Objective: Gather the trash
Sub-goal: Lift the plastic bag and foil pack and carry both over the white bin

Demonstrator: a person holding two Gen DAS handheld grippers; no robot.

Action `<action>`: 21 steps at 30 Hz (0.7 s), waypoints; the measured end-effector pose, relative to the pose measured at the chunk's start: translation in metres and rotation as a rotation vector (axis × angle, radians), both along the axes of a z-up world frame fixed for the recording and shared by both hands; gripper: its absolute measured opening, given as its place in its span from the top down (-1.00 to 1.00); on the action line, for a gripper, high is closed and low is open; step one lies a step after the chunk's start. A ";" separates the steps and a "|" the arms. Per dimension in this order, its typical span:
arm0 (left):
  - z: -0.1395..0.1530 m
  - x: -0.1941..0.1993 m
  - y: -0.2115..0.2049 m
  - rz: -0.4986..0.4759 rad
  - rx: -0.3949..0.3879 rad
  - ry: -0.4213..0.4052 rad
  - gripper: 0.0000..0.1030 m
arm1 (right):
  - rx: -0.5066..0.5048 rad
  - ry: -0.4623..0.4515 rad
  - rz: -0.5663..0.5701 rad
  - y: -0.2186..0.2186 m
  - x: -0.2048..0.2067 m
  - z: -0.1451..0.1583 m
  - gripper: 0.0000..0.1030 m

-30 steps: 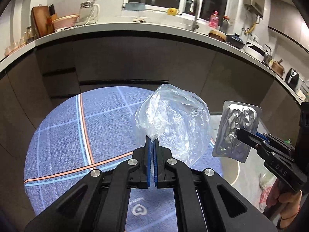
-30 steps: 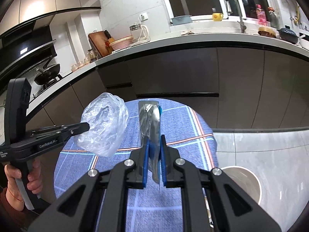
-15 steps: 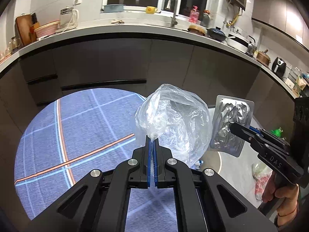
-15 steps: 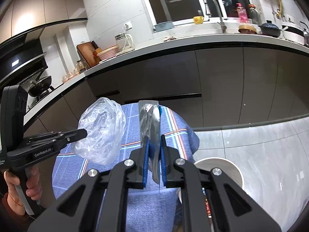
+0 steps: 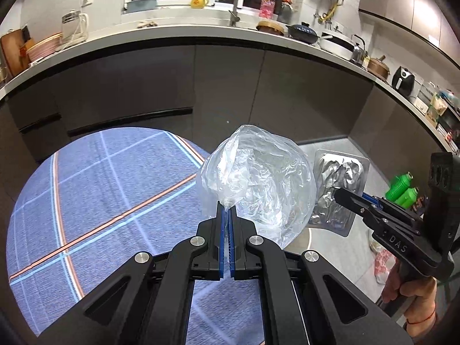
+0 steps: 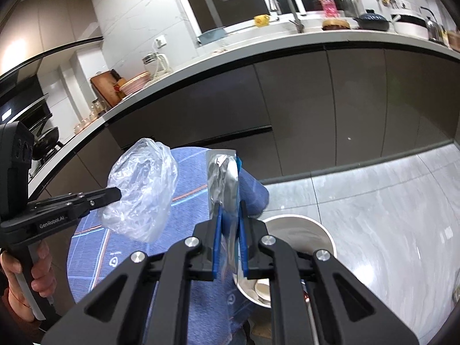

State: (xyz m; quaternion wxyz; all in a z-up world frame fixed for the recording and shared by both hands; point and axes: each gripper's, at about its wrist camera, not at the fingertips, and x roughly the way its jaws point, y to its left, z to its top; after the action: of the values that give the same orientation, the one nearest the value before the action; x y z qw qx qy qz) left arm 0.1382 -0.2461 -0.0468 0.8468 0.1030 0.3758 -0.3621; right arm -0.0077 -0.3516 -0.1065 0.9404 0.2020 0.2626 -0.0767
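Shows less of the blue-checked table (image 5: 100, 201) behind the jaws than a second ago, and more grey floor tile to the right. Brings the white bin (image 6: 293, 218), earlier low and off to the right in the right wrist view, to just under and slightly right of the right-hand jaws. Means, by the look of it, that pick-up is done and both loads are on the way over to the drop, with neither released yet.

Left gripper (image 5: 226, 210): jaws pressed all but together, pinching a gathered corner of a crumpled clear plastic bag (image 5: 258, 184). Puffs up and forward of the tips, leaning a little right, hanging clear of the table.

Right gripper (image 6: 229, 210): jaws narrowly parted, clamped on the lower edge of a silver foil blister pack (image 6: 222, 178). Stands upright between the pads, edge-on, rising well above the tips. Seen from the left wrist, sits just right of the bag, near it but apart as far as can be told.

Bin mouth open, something pale at the bottom. Lies below the blister pack already; lies right of and below the left-hand jaws, mostly hidden behind the bag. Probably calls for a little more travel rightward on the left side before letting go, or the light bag may drift past the rim.
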 end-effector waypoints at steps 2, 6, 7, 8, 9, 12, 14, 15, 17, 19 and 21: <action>-0.005 0.000 -0.008 -0.010 0.008 0.009 0.96 | 0.010 0.010 -0.012 -0.007 -0.003 -0.007 0.77; -0.016 0.002 -0.027 -0.034 0.025 0.034 0.96 | 0.039 0.039 -0.038 -0.020 -0.007 -0.024 0.77; -0.019 0.003 -0.030 -0.038 0.028 0.039 0.96 | 0.046 0.046 -0.042 -0.023 -0.008 -0.028 0.77; -0.021 0.004 -0.034 -0.043 0.032 0.045 0.96 | 0.050 0.051 -0.045 -0.025 -0.008 -0.031 0.77; -0.025 0.004 -0.039 -0.049 0.038 0.051 0.96 | 0.056 0.059 -0.048 -0.028 -0.009 -0.035 0.77; -0.034 0.006 -0.051 -0.062 0.051 0.067 0.96 | 0.072 0.081 -0.058 -0.035 -0.008 -0.047 0.77; -0.039 0.006 -0.058 -0.067 0.060 0.076 0.96 | 0.084 0.096 -0.064 -0.039 -0.008 -0.055 0.77; -0.043 0.007 -0.060 -0.069 0.065 0.081 0.96 | 0.093 0.107 -0.067 -0.041 -0.008 -0.061 0.77; -0.050 0.010 -0.067 -0.075 0.079 0.094 0.96 | 0.110 0.126 -0.074 -0.045 -0.007 -0.072 0.77; -0.057 0.013 -0.073 -0.082 0.090 0.107 0.96 | 0.128 0.141 -0.077 -0.048 -0.005 -0.080 0.76; -0.064 0.015 -0.079 -0.087 0.102 0.117 0.96 | 0.144 0.159 -0.077 -0.051 -0.003 -0.090 0.76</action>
State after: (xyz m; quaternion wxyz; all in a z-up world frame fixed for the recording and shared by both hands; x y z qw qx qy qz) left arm 0.1537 -0.3253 -0.1111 0.8005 0.1408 0.4378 -0.3843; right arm -0.0105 -0.4029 -0.1963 0.8959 0.2723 0.3334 -0.1094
